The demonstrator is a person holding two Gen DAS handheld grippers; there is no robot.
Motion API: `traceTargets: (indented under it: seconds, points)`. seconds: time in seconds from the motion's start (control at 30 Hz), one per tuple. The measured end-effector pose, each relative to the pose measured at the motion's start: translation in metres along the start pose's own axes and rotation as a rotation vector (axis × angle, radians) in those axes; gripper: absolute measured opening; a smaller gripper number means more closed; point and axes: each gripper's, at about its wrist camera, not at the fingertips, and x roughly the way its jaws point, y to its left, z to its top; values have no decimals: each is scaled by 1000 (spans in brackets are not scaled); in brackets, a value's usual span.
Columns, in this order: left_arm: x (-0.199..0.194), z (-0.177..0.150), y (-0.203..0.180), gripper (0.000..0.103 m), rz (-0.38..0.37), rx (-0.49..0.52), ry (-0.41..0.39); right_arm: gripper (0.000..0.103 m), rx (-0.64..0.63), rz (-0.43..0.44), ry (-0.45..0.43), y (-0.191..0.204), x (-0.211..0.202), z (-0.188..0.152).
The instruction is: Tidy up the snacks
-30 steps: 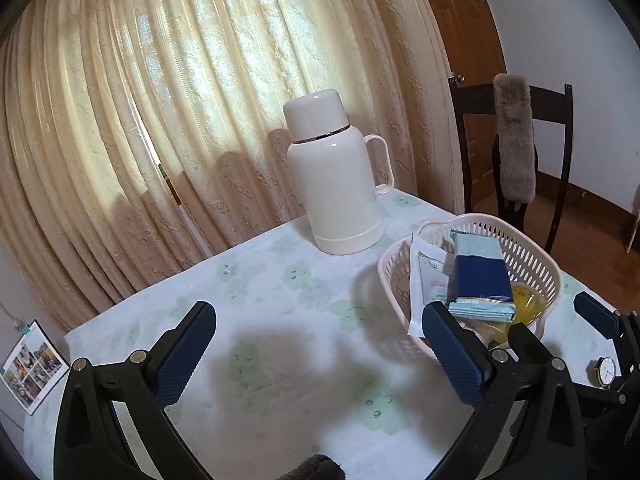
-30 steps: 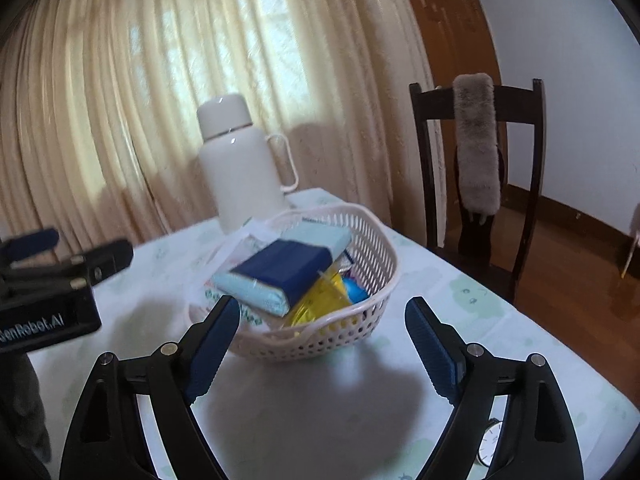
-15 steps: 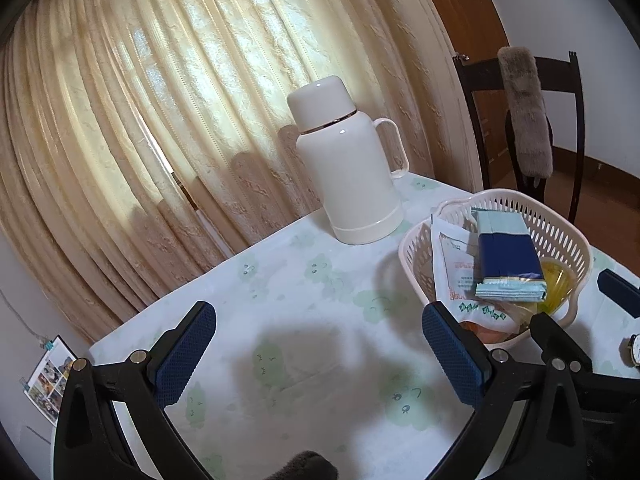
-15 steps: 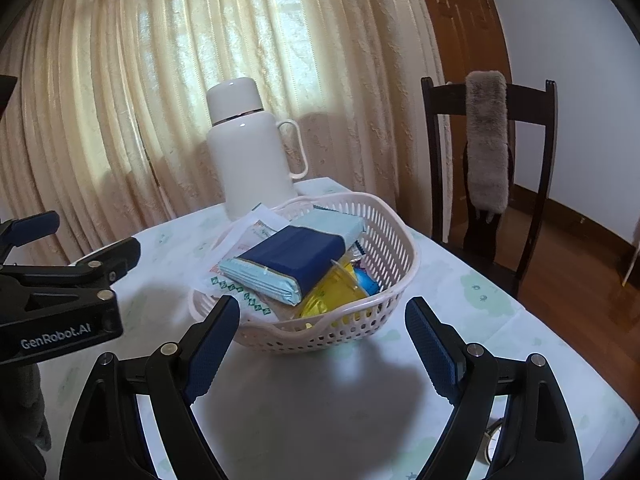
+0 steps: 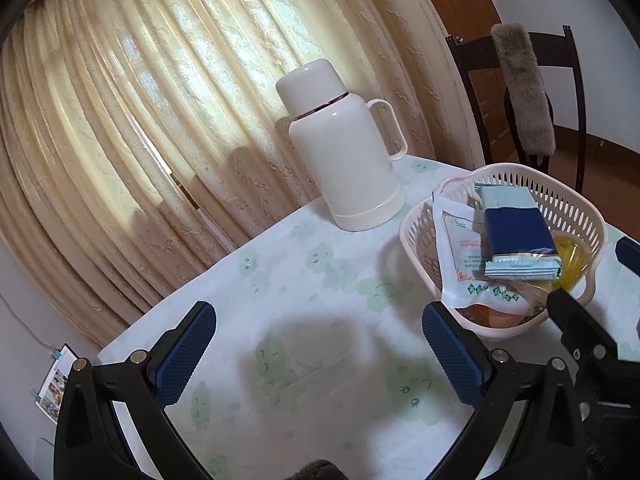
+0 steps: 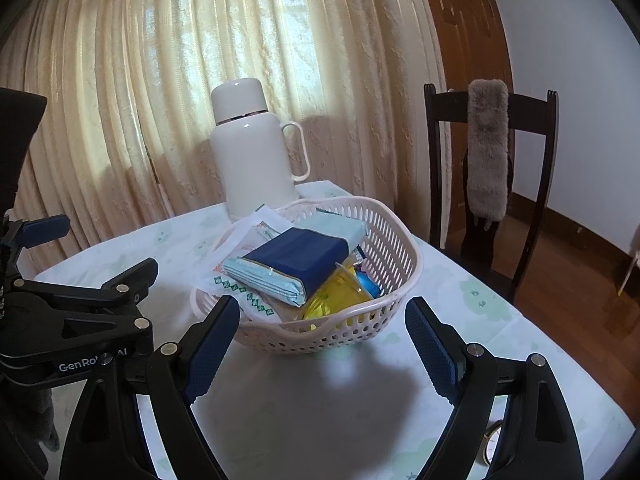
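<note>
1 thermos point(image 6: 256, 152) behind snack basket point(image 6: 396, 248).

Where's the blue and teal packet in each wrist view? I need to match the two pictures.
Left wrist: the packet is at right of centre, on top of the pile in the basket.
Right wrist: the packet is near the centre, topmost in the basket, beyond the open right gripper.
Shared landmark: the white flask behind the basket.
</note>
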Motion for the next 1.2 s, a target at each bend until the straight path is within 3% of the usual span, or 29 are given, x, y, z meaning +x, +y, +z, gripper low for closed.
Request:
traceTargets:
  seconds: [1.2]
  points:
    - [7, -4, -3, 103, 19, 30, 22, 85, -10, -16, -7, 1, 1, 2]
